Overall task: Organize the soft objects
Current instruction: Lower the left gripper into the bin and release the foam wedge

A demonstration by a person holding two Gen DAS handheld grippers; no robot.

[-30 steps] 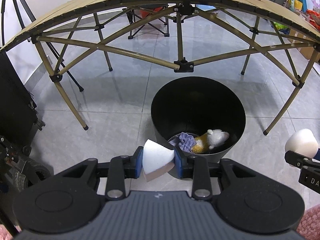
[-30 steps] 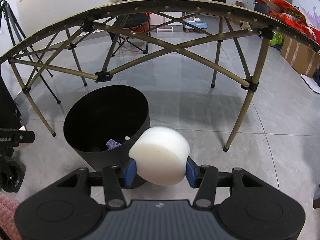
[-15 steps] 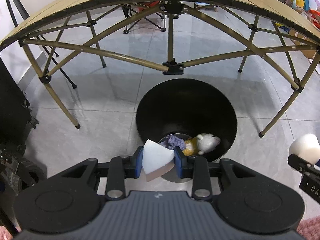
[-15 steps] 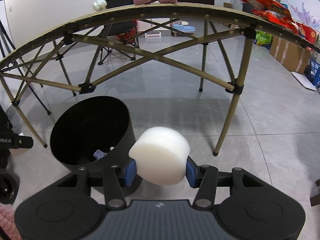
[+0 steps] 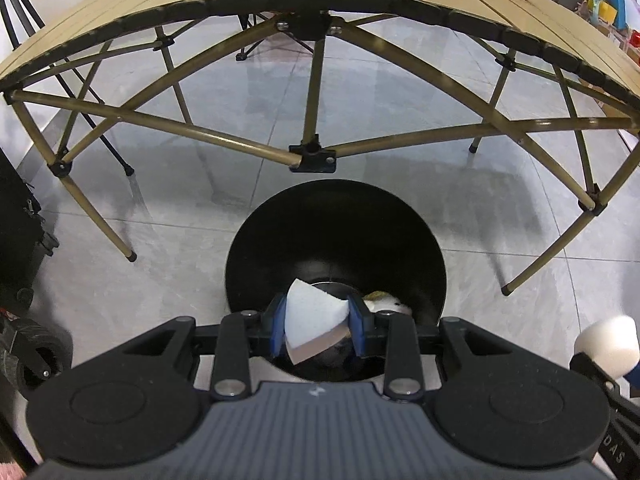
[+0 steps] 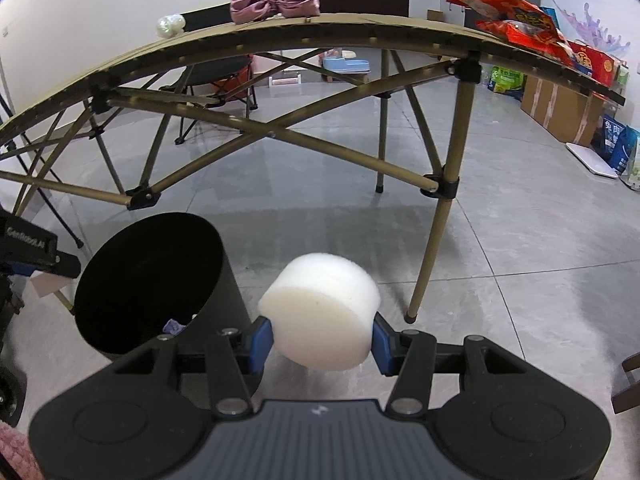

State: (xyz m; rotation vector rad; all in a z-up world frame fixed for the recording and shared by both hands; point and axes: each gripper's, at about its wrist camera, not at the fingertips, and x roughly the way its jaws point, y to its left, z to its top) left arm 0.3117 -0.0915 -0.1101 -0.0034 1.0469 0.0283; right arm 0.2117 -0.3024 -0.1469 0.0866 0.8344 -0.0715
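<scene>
Left gripper [image 5: 318, 330] and right gripper [image 6: 322, 340] both angle downward, jaws clamped on loads.

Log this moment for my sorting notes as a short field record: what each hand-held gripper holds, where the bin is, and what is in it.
left hand-held gripper: shut on white wedge-shaped foam piece, above bin opening
right hand-held gripper: shut on white round foam cylinder, beside bin
bin: black round bin on grey tiled floor, in front of the folding table
bin contents: purple cloth, white and yellow plush toy

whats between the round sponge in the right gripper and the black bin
Nothing: in the right wrist view only bare grey floor separates the round sponge from the black bin.
</scene>
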